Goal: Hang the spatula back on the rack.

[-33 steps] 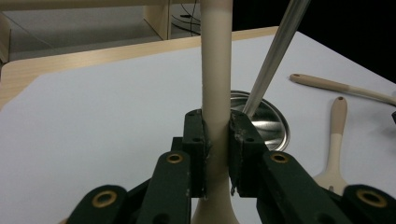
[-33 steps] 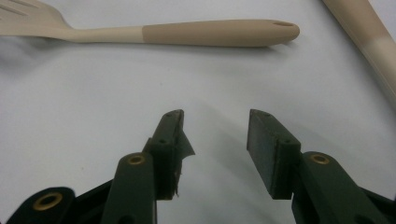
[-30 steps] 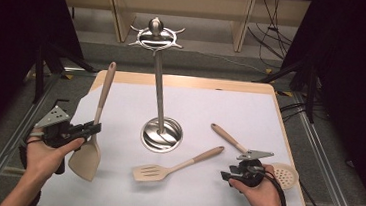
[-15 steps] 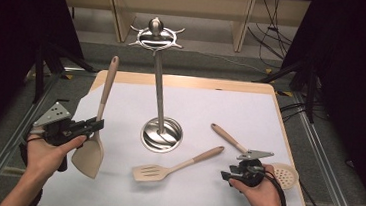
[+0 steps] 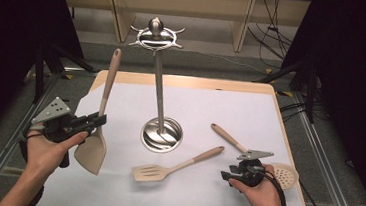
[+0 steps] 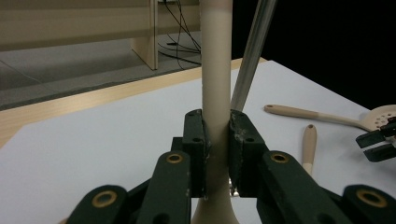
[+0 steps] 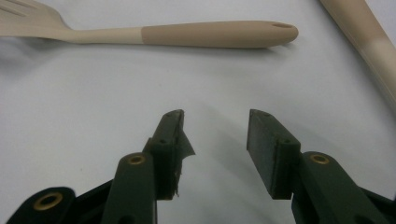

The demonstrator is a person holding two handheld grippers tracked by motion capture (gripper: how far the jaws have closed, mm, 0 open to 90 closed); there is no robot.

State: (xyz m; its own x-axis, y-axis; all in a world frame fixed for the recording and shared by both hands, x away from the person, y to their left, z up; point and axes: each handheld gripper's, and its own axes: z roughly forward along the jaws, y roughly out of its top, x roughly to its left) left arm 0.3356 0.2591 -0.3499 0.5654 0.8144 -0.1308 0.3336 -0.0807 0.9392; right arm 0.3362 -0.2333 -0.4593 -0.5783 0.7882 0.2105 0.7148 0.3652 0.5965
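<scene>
Your left gripper (image 5: 94, 122) is clamped on the neck of the beige solid spatula (image 5: 99, 126), just above its blade. In the left gripper view, both pads (image 6: 194, 140) press flat against the spatula's handle (image 6: 215, 70), so the jaws stand only as far apart as the handle is thick. The spatula stands nearly upright, blade down near the left edge of the white sheet (image 5: 210, 110) and handle tip pointing up and away from you, left of the metal utensil stand (image 5: 159, 96).

Your right gripper (image 5: 227, 176) rests low over the sheet near the table's front right. Its jaws stand well apart with only bare sheet between them; its pads (image 7: 264, 140) touch nothing. The slotted turner (image 5: 175, 165) lies just beyond, and the perforated skimmer (image 5: 247, 151) lies beside your right hand (image 5: 258, 192).
</scene>
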